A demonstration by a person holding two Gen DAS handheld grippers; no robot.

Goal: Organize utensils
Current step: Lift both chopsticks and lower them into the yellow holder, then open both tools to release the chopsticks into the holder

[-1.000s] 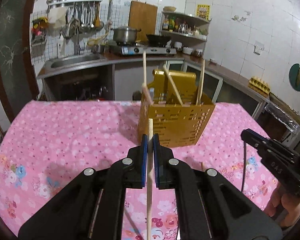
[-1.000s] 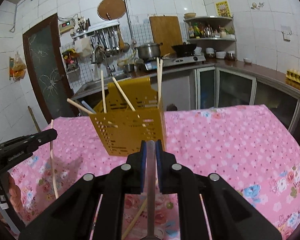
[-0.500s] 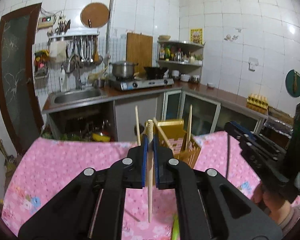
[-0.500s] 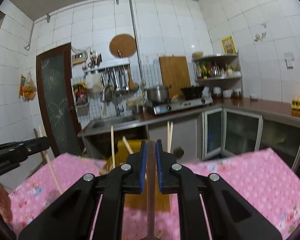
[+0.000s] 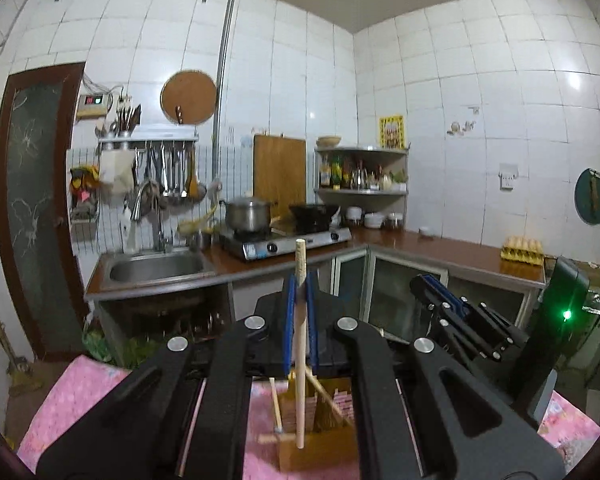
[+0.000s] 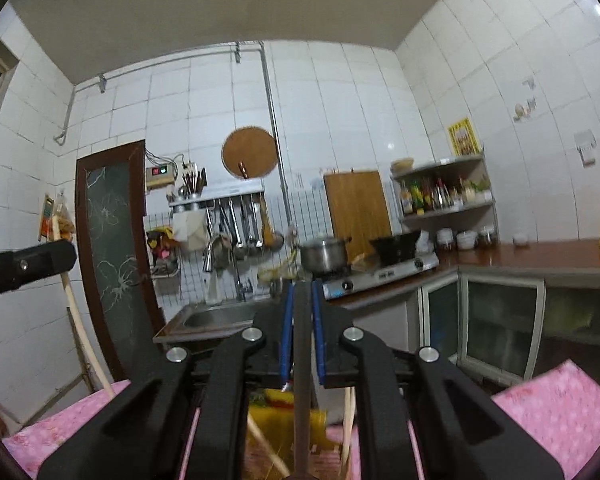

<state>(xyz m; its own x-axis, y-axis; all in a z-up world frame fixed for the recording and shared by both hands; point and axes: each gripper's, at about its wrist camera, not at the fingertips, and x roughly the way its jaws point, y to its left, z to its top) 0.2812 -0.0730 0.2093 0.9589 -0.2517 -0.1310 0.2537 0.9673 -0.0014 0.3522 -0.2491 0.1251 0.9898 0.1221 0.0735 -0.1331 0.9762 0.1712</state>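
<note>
Pinching a pale wooden chopstick (image 5: 300, 344) upright between the blue pads of the left gripper (image 5: 299, 304), tip poking above the fingers, lower end hanging over the yellow slotted utensil holder (image 5: 320, 450) on the pink floral tablecloth (image 5: 72, 396). Clamped likewise in the right gripper (image 6: 302, 312), jaws nearly together on a dark slender utensil handle (image 6: 302, 380), kind unclear, running down toward the same holder. More chopsticks (image 5: 275, 408) leaning inside that holder. Both grippers raised level, facing the kitchen counter (image 5: 440, 248) with sink (image 5: 156, 268) and stove (image 5: 288, 242).
</note>
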